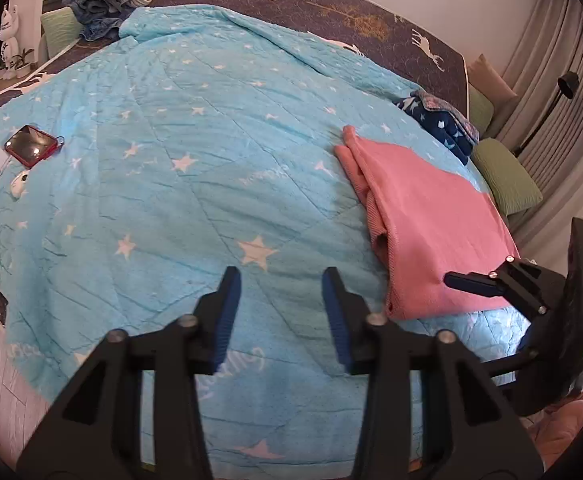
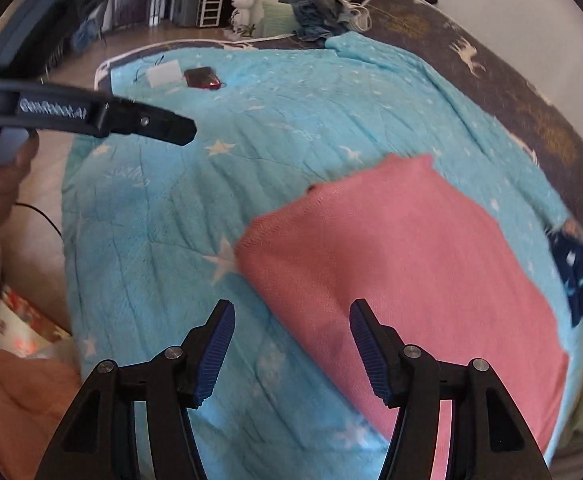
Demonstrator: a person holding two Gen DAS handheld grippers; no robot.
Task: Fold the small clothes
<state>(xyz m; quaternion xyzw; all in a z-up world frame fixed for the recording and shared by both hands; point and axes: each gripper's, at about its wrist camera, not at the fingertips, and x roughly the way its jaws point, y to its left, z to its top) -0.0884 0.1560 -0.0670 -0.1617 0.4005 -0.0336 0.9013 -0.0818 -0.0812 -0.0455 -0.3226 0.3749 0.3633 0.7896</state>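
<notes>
Pink folded garment [image 1: 431,216] lies flat on the blue star quilt [image 1: 195,152], long axis running from the quilt's near edge toward the navy clothes [image 1: 439,124]. Left gripper [image 1: 282,312] and right gripper [image 2: 291,344] hover part-open, holding nothing.
</notes>
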